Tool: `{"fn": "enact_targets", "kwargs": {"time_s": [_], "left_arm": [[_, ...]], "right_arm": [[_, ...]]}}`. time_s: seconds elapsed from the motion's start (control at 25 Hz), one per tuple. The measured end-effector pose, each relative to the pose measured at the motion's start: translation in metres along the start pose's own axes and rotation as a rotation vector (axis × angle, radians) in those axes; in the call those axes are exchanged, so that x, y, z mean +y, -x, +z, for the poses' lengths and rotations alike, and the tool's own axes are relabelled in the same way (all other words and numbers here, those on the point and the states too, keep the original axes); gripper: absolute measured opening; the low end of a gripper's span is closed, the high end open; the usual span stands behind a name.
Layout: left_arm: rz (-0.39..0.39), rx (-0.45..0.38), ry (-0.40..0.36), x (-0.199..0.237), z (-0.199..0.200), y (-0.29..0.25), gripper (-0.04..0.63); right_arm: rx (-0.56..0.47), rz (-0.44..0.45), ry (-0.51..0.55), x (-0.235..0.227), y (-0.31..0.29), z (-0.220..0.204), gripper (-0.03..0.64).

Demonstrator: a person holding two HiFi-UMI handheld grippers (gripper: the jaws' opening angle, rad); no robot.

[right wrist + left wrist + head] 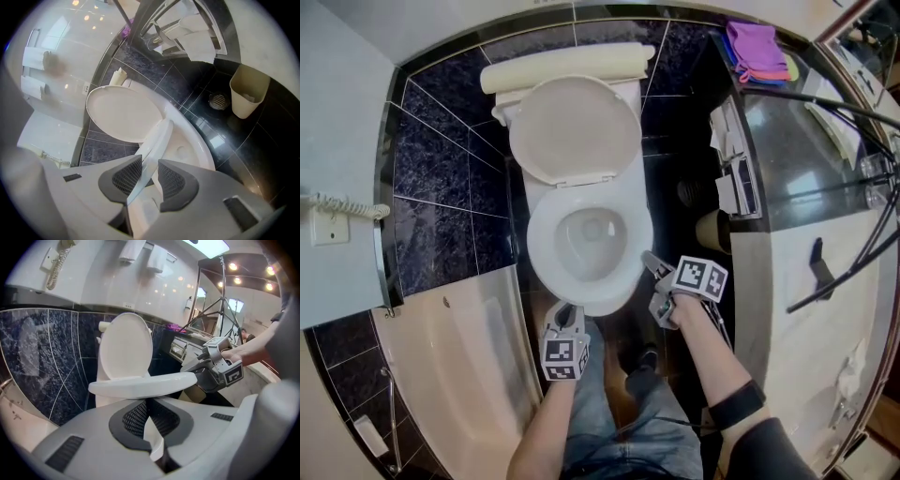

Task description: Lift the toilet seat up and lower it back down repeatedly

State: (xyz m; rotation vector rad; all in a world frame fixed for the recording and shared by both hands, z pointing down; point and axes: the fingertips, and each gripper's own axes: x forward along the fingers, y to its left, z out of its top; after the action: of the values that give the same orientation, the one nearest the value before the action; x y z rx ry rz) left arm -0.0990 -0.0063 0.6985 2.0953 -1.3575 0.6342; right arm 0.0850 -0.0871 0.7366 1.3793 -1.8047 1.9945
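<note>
The white toilet seat (pixel 542 253) is raised a little off the bowl (pixel 592 239), and the lid (pixel 574 127) leans upright against the tank. At the seat's front edge, my left gripper (pixel 565 323) is shut on the rim. In the left gripper view the seat (pixel 143 383) runs level across the picture and its rim sits pinched between the pads (pixel 140 418). My right gripper (pixel 659 279) holds the seat's front right side. In the right gripper view the rim (pixel 152 145) passes between the two mesh pads (pixel 127 176), close against them.
A bathtub (pixel 459 356) lies to the left of the toilet. On the right stand a beige waste bin (pixel 248 91), a floor drain (pixel 218 101) and a counter (pixel 806 141) with purple cloths (pixel 757 42). A corded phone (pixel 328 216) hangs on the left wall. Black tripod legs cross the counter.
</note>
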Motion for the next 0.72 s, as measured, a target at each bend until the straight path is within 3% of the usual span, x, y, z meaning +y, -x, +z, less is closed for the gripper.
{"fn": "enact_targets", "kwargs": {"time_s": [0.12, 0.36, 0.72], "left_arm": [[0.004, -0.019, 0.005, 0.005, 0.027, -0.002, -0.008], [0.005, -0.064, -0.011, 0.018, 0.09, -0.014, -0.008], [-0.008, -0.124, -0.082, 0.038, 0.176, -0.042, -0.008]], "right_arm": [[-0.02, 0.005, 0.051, 0.025, 0.014, 0.015, 0.105], [-0.095, 0.023, 0.291, 0.086, 0.053, 0.04, 0.017], [-0.198, 0.008, 0.521, 0.145, 0.079, 0.071, 0.017]]}}
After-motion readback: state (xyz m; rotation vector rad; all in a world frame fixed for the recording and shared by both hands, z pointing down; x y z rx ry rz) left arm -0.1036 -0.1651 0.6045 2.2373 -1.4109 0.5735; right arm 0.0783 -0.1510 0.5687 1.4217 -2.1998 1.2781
